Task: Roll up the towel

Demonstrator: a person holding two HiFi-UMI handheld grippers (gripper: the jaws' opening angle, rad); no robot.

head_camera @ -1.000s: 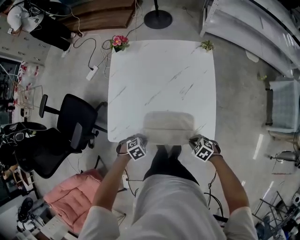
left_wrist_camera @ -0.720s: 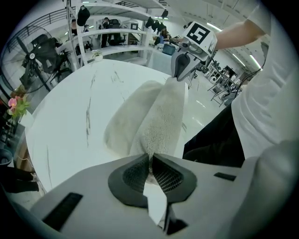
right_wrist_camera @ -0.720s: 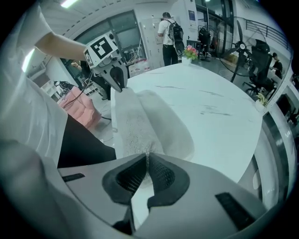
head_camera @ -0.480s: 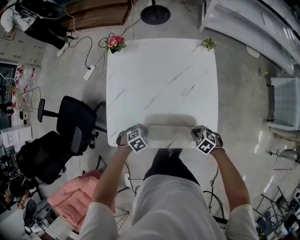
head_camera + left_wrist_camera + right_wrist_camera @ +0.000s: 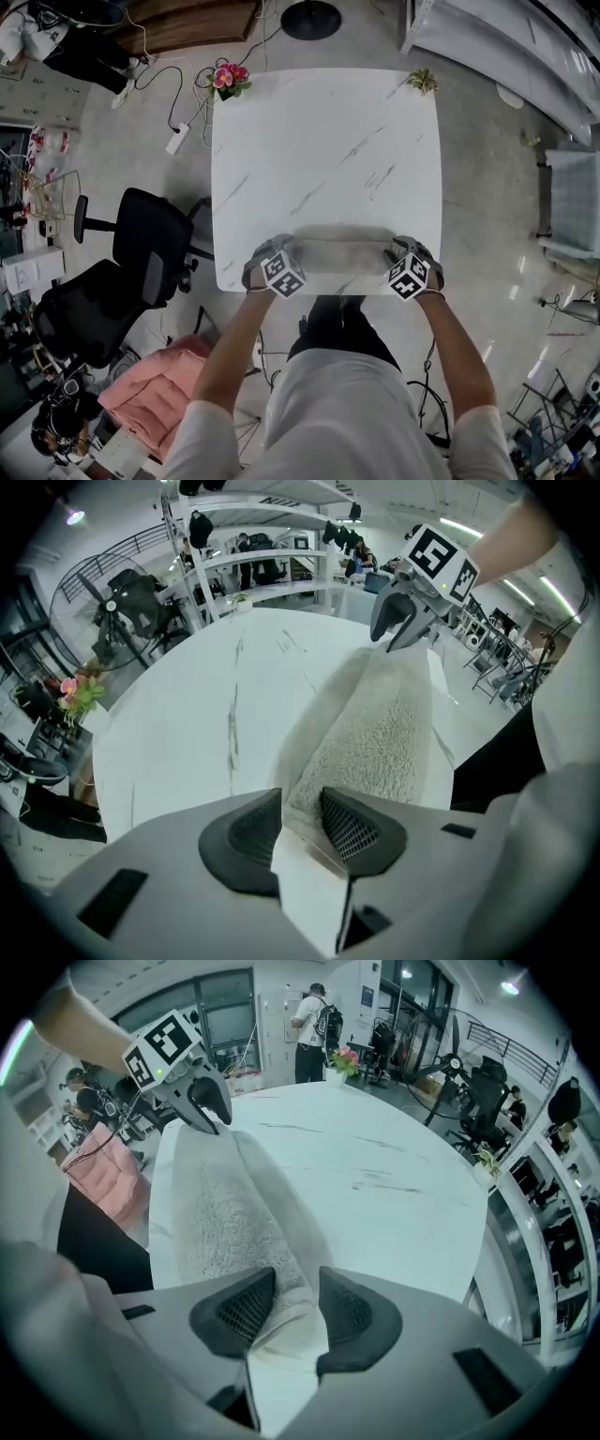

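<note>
A beige towel (image 5: 342, 253) lies as a narrow, partly rolled strip along the near edge of the white marble table (image 5: 319, 141). My left gripper (image 5: 278, 262) stands at its left end and my right gripper (image 5: 410, 267) at its right end, both pointing steeply down. In the left gripper view the towel (image 5: 375, 733) runs away from my left gripper (image 5: 300, 822) to the right gripper (image 5: 403, 621). The right gripper view mirrors this: towel (image 5: 220, 1222), right gripper (image 5: 295, 1307), left gripper (image 5: 202, 1096). Both pairs of jaws have just been opening, and a towel end lies loosely between each pair.
A pot of pink flowers (image 5: 230, 80) and a small green plant (image 5: 422, 82) stand on the table's far corners. A black office chair (image 5: 141, 248) and a pink cushion (image 5: 150, 394) are on the floor at the left. A round lamp base (image 5: 311, 19) stands beyond the table.
Both grippers have moved forward from the table's near edge onto the towel's ends. The towel has gone from a broader fold to a narrower roll.
</note>
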